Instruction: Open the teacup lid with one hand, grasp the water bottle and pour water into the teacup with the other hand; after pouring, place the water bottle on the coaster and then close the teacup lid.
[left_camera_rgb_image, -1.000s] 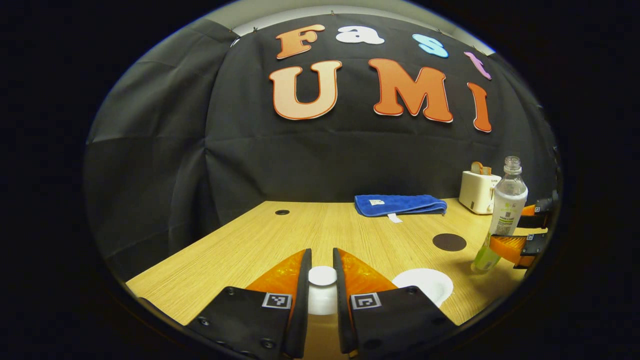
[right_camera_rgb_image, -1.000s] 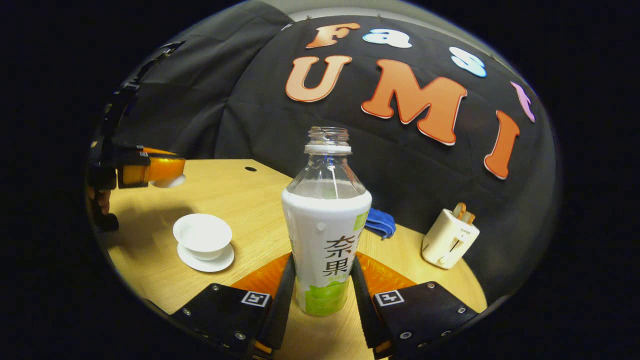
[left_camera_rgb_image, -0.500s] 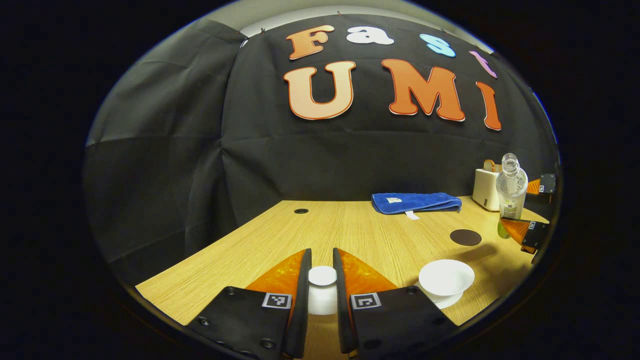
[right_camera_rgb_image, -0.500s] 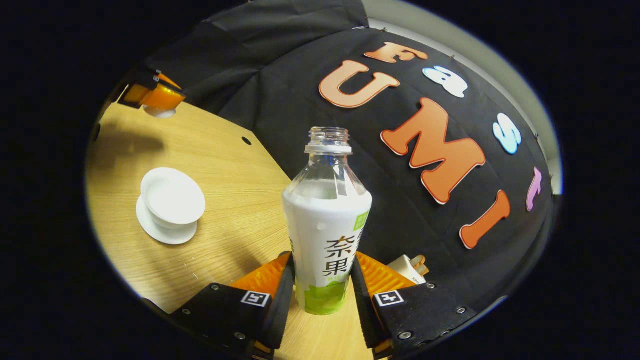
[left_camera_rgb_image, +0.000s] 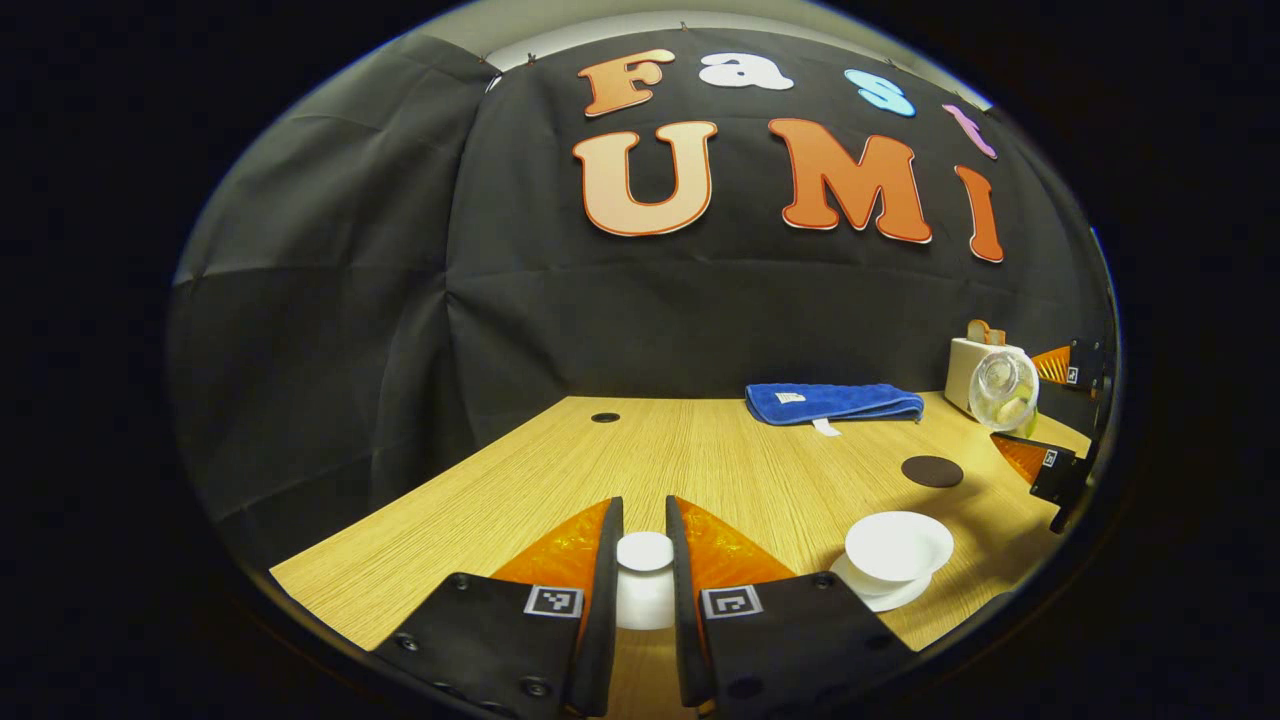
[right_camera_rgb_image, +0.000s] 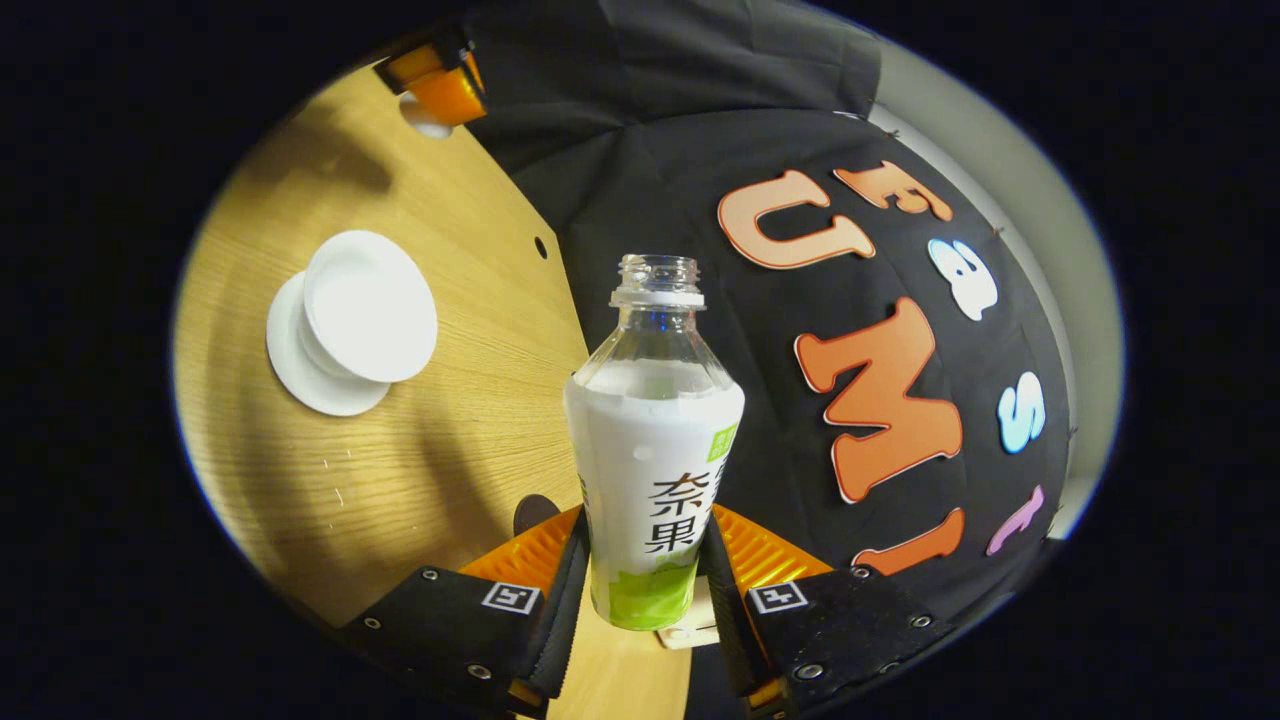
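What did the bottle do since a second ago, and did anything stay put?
The right gripper tipped the water bottle over toward the teacup; in the left gripper view its open mouth now faces the camera. No water has left it yet. The left gripper still holds the lid up, and the teacup, coaster and blue towel stayed put.

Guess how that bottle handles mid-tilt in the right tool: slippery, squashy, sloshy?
The bottle is thin clear plastic, so it probably flexes under squeeze. Its label looks smooth and the right tool grips low on it, so it may pivot or slip as it tilts. It is uncapped with water inside, so the weight likely shifts toward the neck.
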